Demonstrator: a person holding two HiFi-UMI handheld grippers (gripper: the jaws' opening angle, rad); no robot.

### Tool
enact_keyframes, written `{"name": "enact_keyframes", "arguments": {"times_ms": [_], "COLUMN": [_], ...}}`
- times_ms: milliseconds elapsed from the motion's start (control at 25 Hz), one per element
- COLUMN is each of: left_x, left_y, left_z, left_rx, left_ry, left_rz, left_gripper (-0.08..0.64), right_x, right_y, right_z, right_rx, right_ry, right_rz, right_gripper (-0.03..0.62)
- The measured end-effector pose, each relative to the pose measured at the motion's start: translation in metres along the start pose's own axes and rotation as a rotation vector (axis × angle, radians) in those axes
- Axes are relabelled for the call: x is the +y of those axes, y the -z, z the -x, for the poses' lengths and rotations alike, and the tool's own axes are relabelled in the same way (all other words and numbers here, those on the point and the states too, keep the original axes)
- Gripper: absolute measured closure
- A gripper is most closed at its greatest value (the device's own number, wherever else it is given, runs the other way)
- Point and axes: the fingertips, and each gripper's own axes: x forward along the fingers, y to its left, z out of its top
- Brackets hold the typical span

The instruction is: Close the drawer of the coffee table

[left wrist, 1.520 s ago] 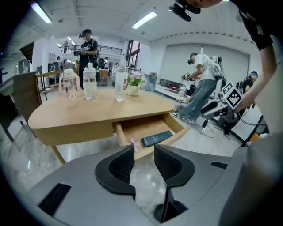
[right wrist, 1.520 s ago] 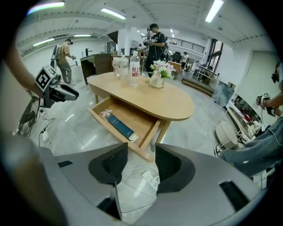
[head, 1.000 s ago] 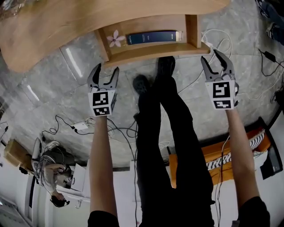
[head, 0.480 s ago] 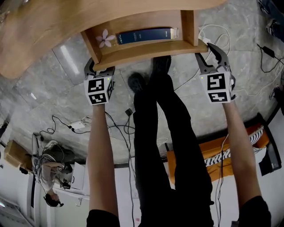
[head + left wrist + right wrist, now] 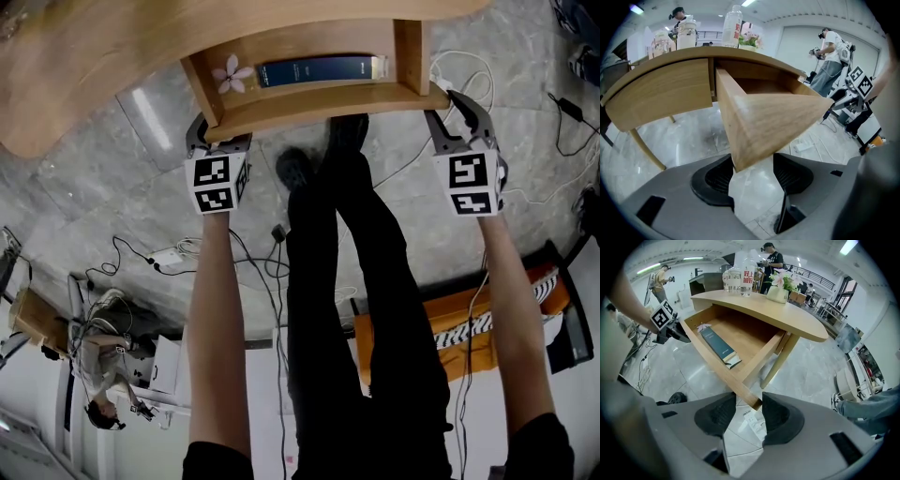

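Jutting open wooden drawer (image 5: 319, 101), dark book (image 5: 319, 71) inside

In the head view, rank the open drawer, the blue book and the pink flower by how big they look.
1. Drawer, largest.
2. Book, lying inside it.
3. Flower, smallest, beside the book.

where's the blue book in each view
Head view: blue book lies in the open drawer, top centre.
Left gripper view: not in it; the drawer front hides the inside.
Right gripper view: left of centre, on the drawer floor.
Shared landmark: the drawer front.
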Motion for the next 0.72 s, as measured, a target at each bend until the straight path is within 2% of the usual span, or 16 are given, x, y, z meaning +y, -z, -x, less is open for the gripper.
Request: {"name": "enact_keyframes", "arguments": {"times_ms": [360,520,720], "left_x": [-0.001,-0.007,0.014], "left_y": [-0.026,-0.023,-0.047], "left_z": [0.012,0.019,0.011], "left_rx": [-0.017,-0.023,-0.042], "left_ry": [0.012,0.007,-0.003], "left_rz": [0.002,0.008,0.024], "left_gripper": [0.293,0.293,0.294], "right_x": [-0.024,-0.022,-0.039], "right_y": [-0.018,-0.014,-0.045], "right_z": [0.015,0.022,0.011], "right_rx": [-0.022,-0.035,-0.050], "right_ry": [0.019,0.039,0.059], "right_rz": [-0.009,-0.011,0.000], "right_gripper": [0.423,0.423,0.423]}}
